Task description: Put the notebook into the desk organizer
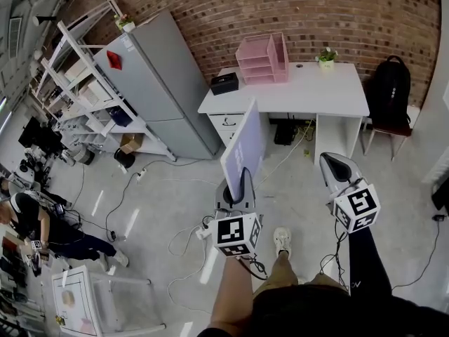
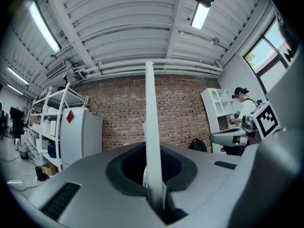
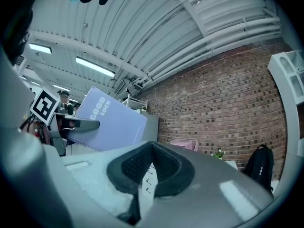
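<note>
well short of the desk organizer (image 1: 262,59), the notebook (image 1: 243,144) is pinched upright by the left gripper (image 1: 238,185); the desk organizer is judged straight ahead of it; the right gripper (image 1: 335,166) is seen closed, empty.

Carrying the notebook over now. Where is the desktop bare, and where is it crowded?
The desk is bare across its whole front strip and its right half, from the pink organizer over to the small plant at the back. The back left is crowded: the black box sits close beside the organizer, near the left corner.
</note>
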Action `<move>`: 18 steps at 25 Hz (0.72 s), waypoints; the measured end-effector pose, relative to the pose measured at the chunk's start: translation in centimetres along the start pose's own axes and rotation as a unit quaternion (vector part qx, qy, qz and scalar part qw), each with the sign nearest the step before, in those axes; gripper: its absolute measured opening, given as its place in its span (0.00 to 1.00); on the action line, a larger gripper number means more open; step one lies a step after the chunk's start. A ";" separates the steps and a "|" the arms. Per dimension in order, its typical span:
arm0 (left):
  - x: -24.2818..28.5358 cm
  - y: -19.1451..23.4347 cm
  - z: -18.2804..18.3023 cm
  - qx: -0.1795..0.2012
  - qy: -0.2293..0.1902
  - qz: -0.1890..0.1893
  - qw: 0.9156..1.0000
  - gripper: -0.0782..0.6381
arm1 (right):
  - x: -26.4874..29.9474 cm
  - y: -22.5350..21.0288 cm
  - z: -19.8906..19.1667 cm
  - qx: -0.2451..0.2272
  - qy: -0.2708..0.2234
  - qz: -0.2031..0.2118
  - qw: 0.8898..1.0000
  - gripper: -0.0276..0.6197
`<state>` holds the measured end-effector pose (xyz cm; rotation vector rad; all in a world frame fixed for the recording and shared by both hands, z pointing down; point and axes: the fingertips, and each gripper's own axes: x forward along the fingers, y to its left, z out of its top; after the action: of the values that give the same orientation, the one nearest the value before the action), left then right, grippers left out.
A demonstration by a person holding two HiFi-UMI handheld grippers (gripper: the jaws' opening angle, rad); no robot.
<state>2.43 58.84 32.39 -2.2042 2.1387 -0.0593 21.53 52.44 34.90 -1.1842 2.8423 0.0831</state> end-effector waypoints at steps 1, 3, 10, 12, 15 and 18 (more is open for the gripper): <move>0.5 0.2 0.0 0.000 -0.001 -0.002 1.000 0.16 | 0.5 -0.2 0.0 0.000 -0.001 -0.001 1.000 0.04; 1.7 0.6 0.0 0.001 -0.003 -0.004 1.000 0.16 | 1.7 -0.6 -0.2 -0.001 -0.001 -0.001 1.000 0.04; 7.0 2.7 -0.8 -0.007 -0.002 -0.009 1.000 0.16 | 6.4 -2.5 -1.4 -0.006 0.009 -0.004 1.000 0.04; 9.0 3.2 -1.2 -0.010 0.001 -0.012 1.000 0.16 | 7.9 -3.4 -1.8 -0.007 0.012 -0.008 1.000 0.04; 11.9 4.2 -1.7 -0.012 0.004 -0.018 1.000 0.16 | 10.3 -4.6 -2.1 -0.007 0.015 -0.014 1.000 0.04; 15.1 5.1 -2.0 -0.014 0.005 -0.026 1.000 0.16 | 12.9 -5.7 -2.4 -0.009 0.017 -0.017 1.000 0.04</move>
<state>-2.36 43.57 33.64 -2.2799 2.1002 -0.0437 16.44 39.08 36.09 -1.2498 2.8557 0.0869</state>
